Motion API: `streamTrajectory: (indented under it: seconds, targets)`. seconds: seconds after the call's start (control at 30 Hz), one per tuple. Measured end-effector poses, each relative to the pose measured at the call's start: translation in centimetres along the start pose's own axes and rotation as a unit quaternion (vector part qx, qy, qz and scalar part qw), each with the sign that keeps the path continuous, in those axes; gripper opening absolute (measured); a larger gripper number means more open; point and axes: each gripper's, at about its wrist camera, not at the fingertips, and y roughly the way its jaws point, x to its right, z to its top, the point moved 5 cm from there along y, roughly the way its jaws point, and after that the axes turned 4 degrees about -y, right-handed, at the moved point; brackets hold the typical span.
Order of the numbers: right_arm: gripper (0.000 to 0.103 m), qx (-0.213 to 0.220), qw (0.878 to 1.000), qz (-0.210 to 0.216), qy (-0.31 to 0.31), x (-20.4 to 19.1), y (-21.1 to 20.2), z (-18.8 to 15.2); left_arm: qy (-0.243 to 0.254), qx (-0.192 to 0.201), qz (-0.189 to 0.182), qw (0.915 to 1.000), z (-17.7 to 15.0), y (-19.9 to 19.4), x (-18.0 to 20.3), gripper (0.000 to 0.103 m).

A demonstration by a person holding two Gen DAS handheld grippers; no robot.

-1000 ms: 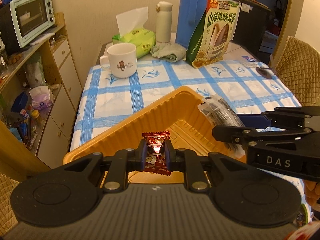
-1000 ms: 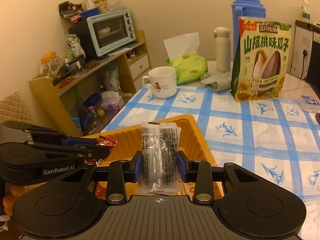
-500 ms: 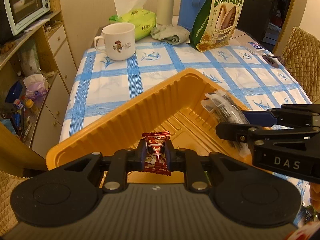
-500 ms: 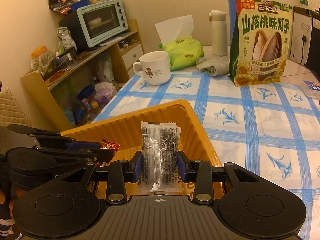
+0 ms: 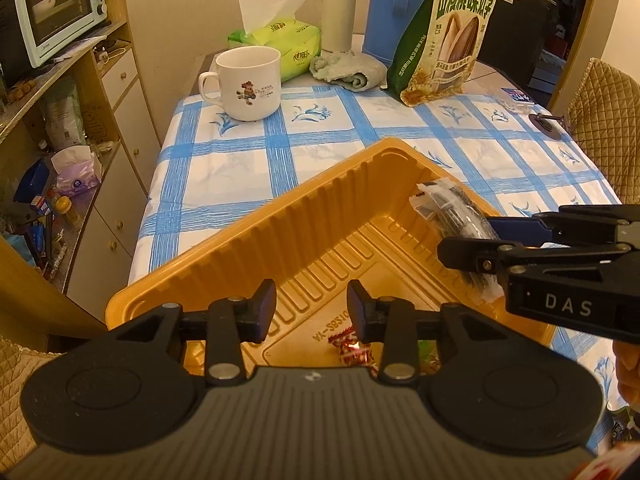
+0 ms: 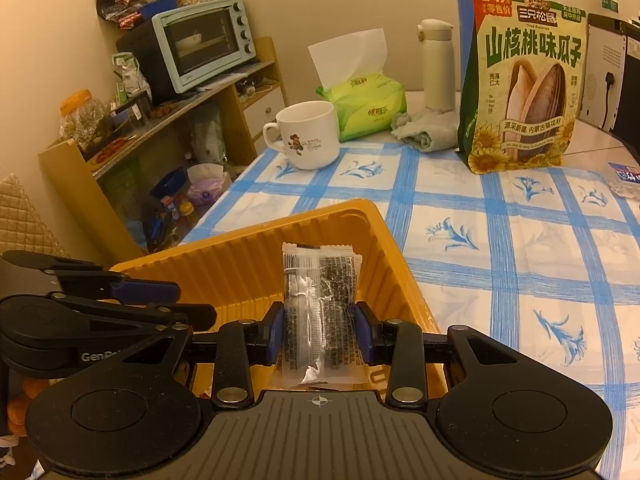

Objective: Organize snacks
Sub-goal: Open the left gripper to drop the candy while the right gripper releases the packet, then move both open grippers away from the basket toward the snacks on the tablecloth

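Grippers over tray. Left gripper [image 5: 311, 311] hangs above the near part of the orange tray [image 5: 256, 240], fingers spread apart with nothing between them; the red candy [image 5: 352, 346] lies on the tray floor just below, partly hidden behind the right-hand finger. Right gripper [image 6: 319, 332] is level over the same tray [image 6: 256, 256], its blue-padded fingers clamped on the clear seed packet [image 6: 320, 300], which stands upright between them with its top edge free. In the left wrist view this gripper [image 5: 472, 256] enters from the right, carrying the packet [image 5: 448, 212] above the tray's far right corner. The packet's lower end is cut off by the gripper body, and its print is too small to read. A green wrapper beside the candy is mostly hidden. Beyond the tray's ribbed far wall, the blue-checked tablecloth [image 6: 500, 240] lies bare up to the white mug [image 6: 306, 134] and sunflower-seed bag [image 6: 524, 80].
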Motion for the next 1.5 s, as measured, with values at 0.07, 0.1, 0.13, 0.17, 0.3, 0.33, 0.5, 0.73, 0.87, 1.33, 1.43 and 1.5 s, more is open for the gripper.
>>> streamTrajectory:
  seconds: [0.07,0.1,0.13,0.17,0.3,0.33,0.5,0.73,0.87,1.33,1.43,1.5]
  targets:
    - [0.037,-0.002,1.0,-0.001,0.0,0.1,0.3,0.1,0.0,-0.001,0.001,1.0,-0.1,0.0,-0.2,0.036]
    - [0.038,-0.003,1.0,-0.001,-0.001,0.1,0.5,0.2,0.0,-0.002,0.001,1.0,-0.1,0.0,-0.2,0.036]
    - [0.038,-0.003,1.0,-0.001,-0.001,0.1,0.6,0.2,0.0,-0.002,0.001,1.0,-0.2,-0.1,-0.3,0.037]
    - [0.038,-0.003,1.0,-0.002,-0.002,0.1,0.7,0.2,0.0,-0.002,0.002,1.0,-0.2,-0.1,-0.3,0.037]
    - [0.038,-0.002,1.0,0.001,-0.004,-0.1,1.0,0.2,-0.001,-0.001,0.005,1.0,-0.4,-0.3,-0.5,0.041]
    - [0.038,0.001,1.0,0.001,-0.004,-0.1,1.1,0.2,-0.001,-0.001,0.005,1.0,-0.4,-0.3,-0.5,0.042]
    - [0.044,0.006,1.0,0.009,0.01,-0.1,0.9,0.4,-0.001,0.004,0.006,1.0,-0.7,-0.9,-0.5,0.054]
    - [0.076,0.019,1.0,0.009,0.011,-0.4,-0.8,0.3,0.003,0.013,0.01,0.9999,-1.1,-2.3,-0.3,0.068]
    - [0.081,0.018,1.0,0.011,0.012,-0.6,-1.8,-0.1,0.003,0.019,0.013,0.9997,-1.3,-3.4,-0.2,0.074]
    - [0.091,0.035,0.999,0.021,0.035,-1.5,-8.3,-1.7,0.003,0.056,0.009,0.9984,-2.7,-10.2,1.7,0.085]
    - [0.091,0.039,0.998,0.026,0.029,-2.1,-10.4,-2.3,-0.002,0.063,0.006,0.998,-3.4,-12.2,2.3,0.085]
    - [0.091,0.043,0.998,0.028,0.026,-2.4,-11.9,-2.8,-0.003,0.069,0.004,0.9976,-4.0,-13.6,2.8,0.085]
